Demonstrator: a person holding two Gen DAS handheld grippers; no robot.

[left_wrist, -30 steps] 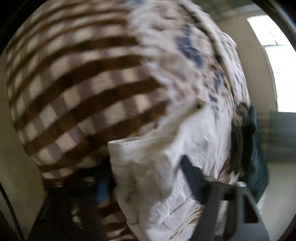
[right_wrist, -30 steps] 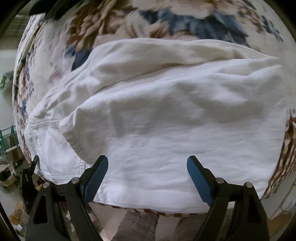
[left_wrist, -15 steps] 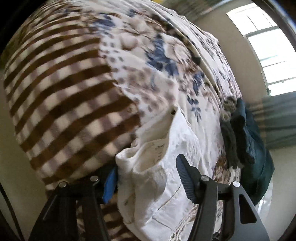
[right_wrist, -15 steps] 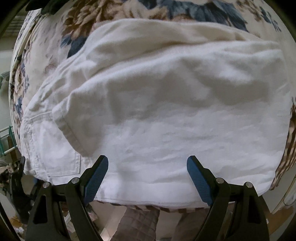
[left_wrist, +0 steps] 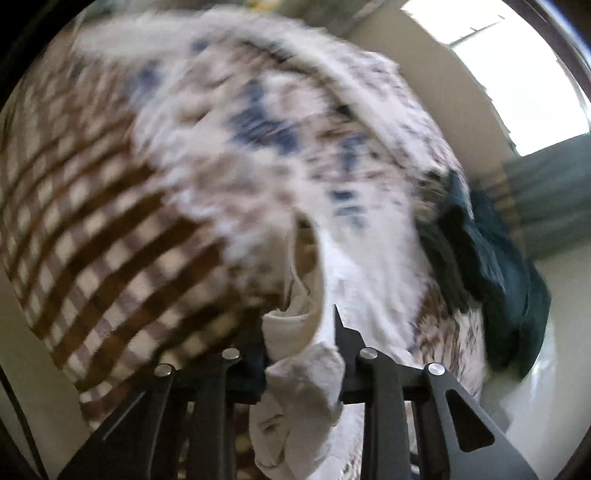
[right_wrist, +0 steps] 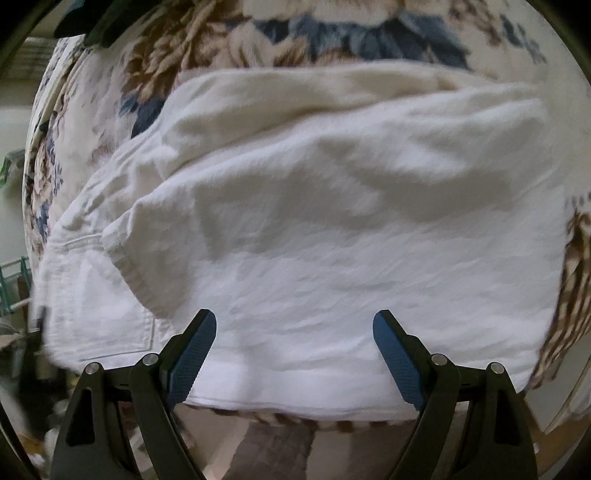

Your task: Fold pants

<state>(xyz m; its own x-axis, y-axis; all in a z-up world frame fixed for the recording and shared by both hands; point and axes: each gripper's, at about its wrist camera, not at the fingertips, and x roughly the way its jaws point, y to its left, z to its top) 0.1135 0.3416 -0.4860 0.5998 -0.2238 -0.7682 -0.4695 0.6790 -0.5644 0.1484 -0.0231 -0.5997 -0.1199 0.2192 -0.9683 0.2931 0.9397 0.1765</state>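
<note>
The white pants (right_wrist: 332, 236) lie folded over on the flowered bedspread (right_wrist: 332, 33), filling the right wrist view, with a back pocket (right_wrist: 99, 321) at lower left. My right gripper (right_wrist: 295, 354) is open and empty, just above the pants' near edge. In the blurred left wrist view, my left gripper (left_wrist: 301, 354) is shut on a bunched end of the white pants (left_wrist: 299, 380), the waistband end, and holds it up off the bed.
A brown checked blanket (left_wrist: 92, 240) covers the bed's left part. A dark teal garment (left_wrist: 495, 266) lies at the bed's right edge near a window. A green rack (right_wrist: 14, 284) stands on the floor at left.
My left gripper has closed on the end of the pants and is moving fast, blurring its view. My right gripper has stayed open and drawn back slightly from the pants.
</note>
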